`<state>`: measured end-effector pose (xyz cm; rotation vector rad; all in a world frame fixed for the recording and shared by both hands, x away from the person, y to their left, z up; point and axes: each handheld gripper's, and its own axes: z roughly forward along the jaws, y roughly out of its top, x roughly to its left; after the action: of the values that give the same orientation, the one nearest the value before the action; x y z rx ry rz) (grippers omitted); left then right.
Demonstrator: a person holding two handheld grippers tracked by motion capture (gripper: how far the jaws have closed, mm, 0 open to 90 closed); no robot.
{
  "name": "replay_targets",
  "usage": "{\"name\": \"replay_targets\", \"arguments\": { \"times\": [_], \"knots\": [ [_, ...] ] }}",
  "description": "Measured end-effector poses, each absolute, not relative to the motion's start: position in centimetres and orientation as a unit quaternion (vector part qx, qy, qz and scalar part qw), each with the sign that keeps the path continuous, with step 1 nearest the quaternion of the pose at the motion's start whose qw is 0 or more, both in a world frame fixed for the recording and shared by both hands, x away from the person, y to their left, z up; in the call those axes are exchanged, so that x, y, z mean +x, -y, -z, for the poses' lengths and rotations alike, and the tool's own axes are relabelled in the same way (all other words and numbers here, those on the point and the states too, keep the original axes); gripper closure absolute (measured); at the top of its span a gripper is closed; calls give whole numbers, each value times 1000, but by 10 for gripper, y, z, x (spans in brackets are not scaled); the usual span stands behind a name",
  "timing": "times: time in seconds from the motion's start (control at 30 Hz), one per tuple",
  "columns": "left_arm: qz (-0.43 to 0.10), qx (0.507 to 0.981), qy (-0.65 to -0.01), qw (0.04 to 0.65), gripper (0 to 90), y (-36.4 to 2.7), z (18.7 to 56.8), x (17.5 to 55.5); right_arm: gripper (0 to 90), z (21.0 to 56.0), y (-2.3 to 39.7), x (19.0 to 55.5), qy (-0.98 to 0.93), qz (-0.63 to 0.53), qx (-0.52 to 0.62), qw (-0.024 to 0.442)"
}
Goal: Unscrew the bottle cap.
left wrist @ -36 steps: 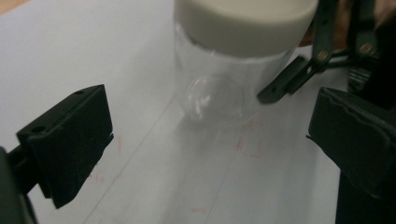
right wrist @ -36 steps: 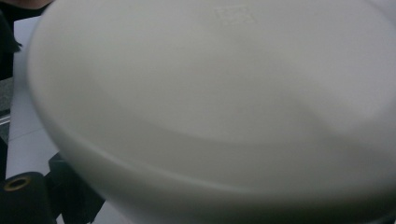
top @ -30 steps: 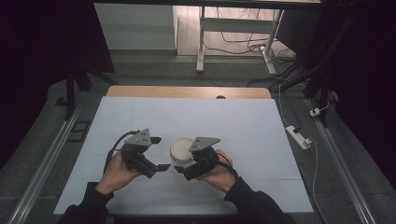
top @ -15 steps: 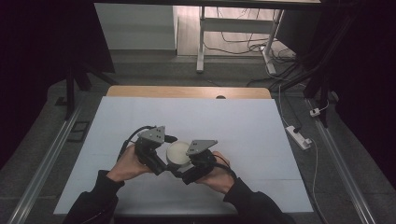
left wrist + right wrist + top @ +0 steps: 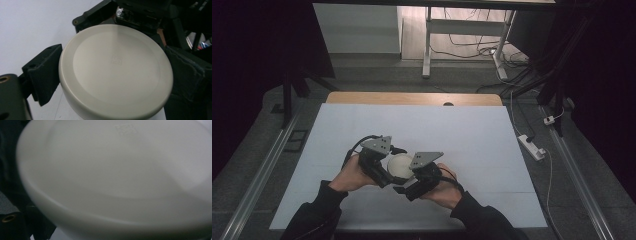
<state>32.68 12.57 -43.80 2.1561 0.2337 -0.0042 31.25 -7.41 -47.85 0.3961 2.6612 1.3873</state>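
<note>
We see a round white lid [image 5: 400, 166] low centre of the high view, above the white surface [image 5: 492, 145], flat face up. Left gripper [image 5: 384, 170] jaws clamp its rim; the left gripper view shows an embossed mark [image 5: 117, 60]. Right gripper [image 5: 409, 187] jaws: cannot tell.

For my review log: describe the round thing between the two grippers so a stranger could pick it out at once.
On the white table, look near the front edge, where two hands meet. Between the left gripper and right gripper sits a cream lidded container. It is the one pale, round thing among black jaws, with a small square mark embossed on its lid.
</note>
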Motion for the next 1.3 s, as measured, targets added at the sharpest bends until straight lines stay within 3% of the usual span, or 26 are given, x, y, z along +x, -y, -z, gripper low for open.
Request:
{"name": "replay_targets", "arguments": {
  "times": [0.4, 0.57, 0.7, 0.97, 1.3],
  "knots": [
    [-76, 862, -236, 442, 76, -102, 430, 315, 65, 477, 79, 319, -865, -452, 190, 107],
    [-89, 863, -255, 427, 71, -96, 428, 313, 65, 477, 80, 320, -864, -449, 198, 112],
    [-66, 864, -231, 442, 19, -103, 424, 314, 65, 476, 80, 319, -864, -453, 193, 106],
    [-40, 885, -121, 447, 25, -125, 419, 315, 65, 476, 79, 316, -870, -460, 160, 75],
    [-2, 889, -78, 450, 67, -125, 426, 317, 65, 473, 72, 305, -873, -470, 121, 53]
  ]
}}
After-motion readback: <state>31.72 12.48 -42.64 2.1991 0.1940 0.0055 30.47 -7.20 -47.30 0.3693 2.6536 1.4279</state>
